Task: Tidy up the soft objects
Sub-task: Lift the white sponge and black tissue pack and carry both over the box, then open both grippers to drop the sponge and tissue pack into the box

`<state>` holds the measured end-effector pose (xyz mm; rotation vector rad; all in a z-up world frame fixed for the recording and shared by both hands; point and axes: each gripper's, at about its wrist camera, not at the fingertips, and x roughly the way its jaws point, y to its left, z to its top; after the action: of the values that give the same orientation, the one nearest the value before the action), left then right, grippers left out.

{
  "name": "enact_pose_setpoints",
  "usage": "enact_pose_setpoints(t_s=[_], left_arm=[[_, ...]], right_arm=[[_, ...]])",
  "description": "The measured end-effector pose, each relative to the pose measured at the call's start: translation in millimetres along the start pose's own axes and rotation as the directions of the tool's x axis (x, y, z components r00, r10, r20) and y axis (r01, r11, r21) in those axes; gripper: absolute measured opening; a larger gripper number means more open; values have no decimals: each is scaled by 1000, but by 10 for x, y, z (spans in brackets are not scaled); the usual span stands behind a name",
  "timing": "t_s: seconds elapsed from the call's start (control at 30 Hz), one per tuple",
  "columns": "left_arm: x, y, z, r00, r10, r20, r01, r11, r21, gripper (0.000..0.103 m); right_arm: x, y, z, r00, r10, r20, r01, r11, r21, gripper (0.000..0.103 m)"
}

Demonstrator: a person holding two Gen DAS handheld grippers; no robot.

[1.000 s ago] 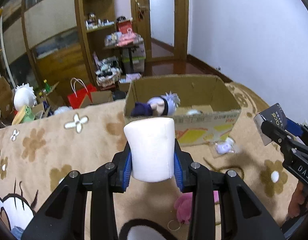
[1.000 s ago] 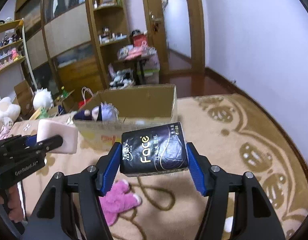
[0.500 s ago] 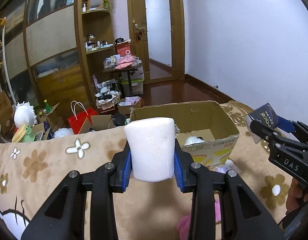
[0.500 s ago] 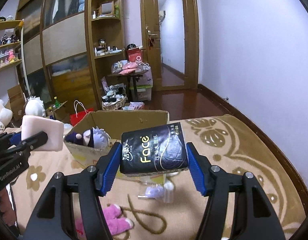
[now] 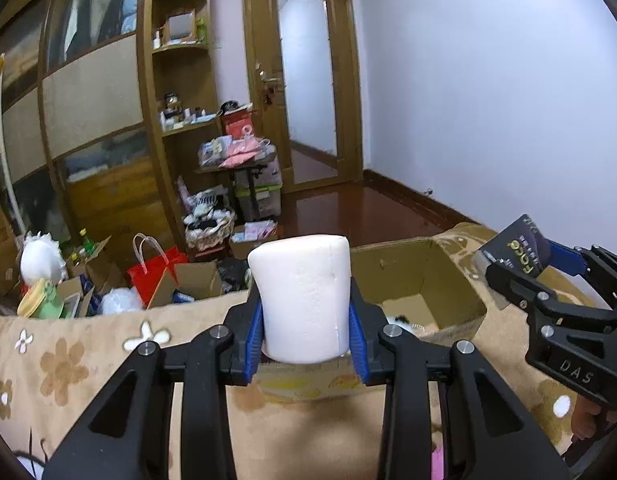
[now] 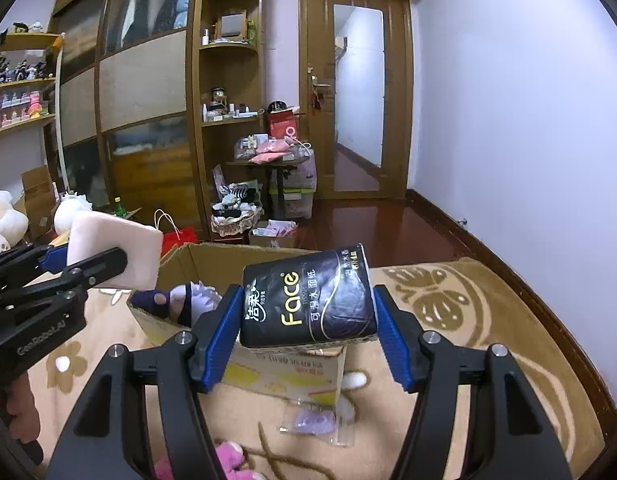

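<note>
My left gripper (image 5: pixel 306 330) is shut on a white foam block (image 5: pixel 302 296), held upright in the air before the open cardboard box (image 5: pixel 440 268). My right gripper (image 6: pixel 308 320) is shut on a black "Face" tissue pack (image 6: pixel 308 294), held above the box's near wall (image 6: pixel 284 372). A plush doll with pale hair (image 6: pixel 188 298) lies inside the box. The right gripper also shows at the right of the left wrist view (image 5: pixel 520 264); the left gripper with the block (image 6: pixel 116 248) shows at the left of the right wrist view.
The box stands on a tan flower-patterned blanket (image 5: pixel 68 364). A pink plush (image 6: pixel 228 454) and a small clear packet (image 6: pixel 320 420) lie on it below the right gripper. Beyond the blanket are a red bag (image 5: pixel 156 268), boxes, shelves and a door.
Both grippers have risen and tilted up with their loads still held. The box now sits lower in both views and more of the room shows.
</note>
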<state>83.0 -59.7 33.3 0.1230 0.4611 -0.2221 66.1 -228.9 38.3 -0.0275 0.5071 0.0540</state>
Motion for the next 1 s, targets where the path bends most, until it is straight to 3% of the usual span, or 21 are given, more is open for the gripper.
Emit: enact_pose_setpoints(t_s=[0.43, 0.7, 1.0], left_arm=[[384, -86, 152, 1000, -18, -3, 18, 998, 65, 35], [643, -79, 103, 998, -42, -47, 43, 999, 29, 35], [941, 32, 18, 987, -85, -134, 80, 996, -41, 41]], right_arm=[[211, -57, 167, 1000, 21, 13, -21, 999, -45, 68], [461, -93, 206, 998, 66, 7, -66, 997, -29, 68], [748, -78, 13, 987, 151, -49, -151, 989, 8, 68]])
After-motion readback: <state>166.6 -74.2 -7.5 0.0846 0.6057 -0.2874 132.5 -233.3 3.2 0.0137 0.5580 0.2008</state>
